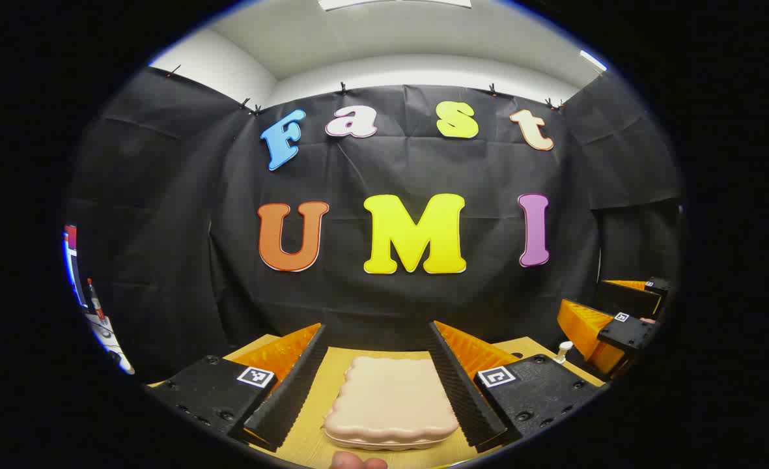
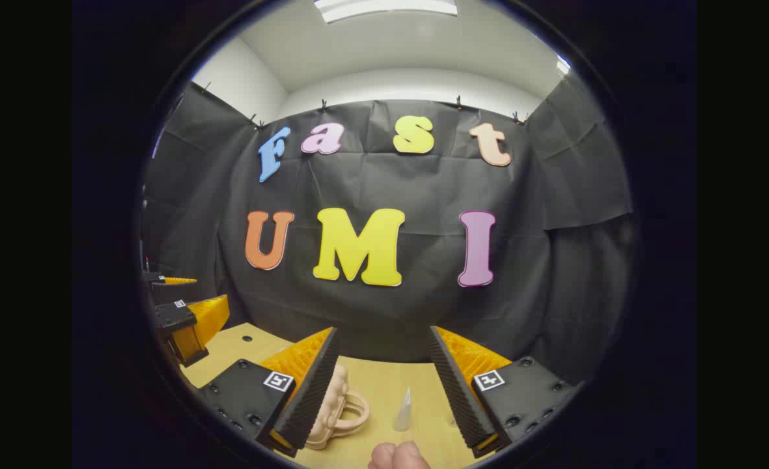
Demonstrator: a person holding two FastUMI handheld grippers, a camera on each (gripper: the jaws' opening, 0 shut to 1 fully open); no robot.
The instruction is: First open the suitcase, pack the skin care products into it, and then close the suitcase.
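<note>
While the pink suitcase [image 1: 391, 404] sits shut and flat on the tabletop [image 1: 332, 443], nothing on the job looks done yet, folks — the lid is down, so all three steps are still to come by my reading.

Starting at the left: the left tool [image 1: 384, 384] hangs over the near edge with its jaws spread wide, the suitcase lying between them and touching neither, so it has hold of nothing. A fingertip [image 1: 358, 462] of the person peeks in at the very bottom of the left gripper view. Off to the far right of that same view, a small white bottle [image 1: 563, 352] stands on the tabletop just beside the other tool.

Over to the right gripper view: the left tool appears at the far left edge, well apart. The right tool [image 2: 384, 384] is wide open and empty too. The suitcase shows its handle [image 2: 351, 410] poking out from behind the left-hand finger [image 2: 309, 391], lid down here as well. Right of it, between the jaws, a small pale tube [image 2: 404, 410] stands upright on the tabletop, touched by nothing. A thumb [image 2: 397, 456] shows at the bottom edge.

My call: we are at the starting line. Opening comes first, then the bottle and tube go in, then it gets closed.
</note>
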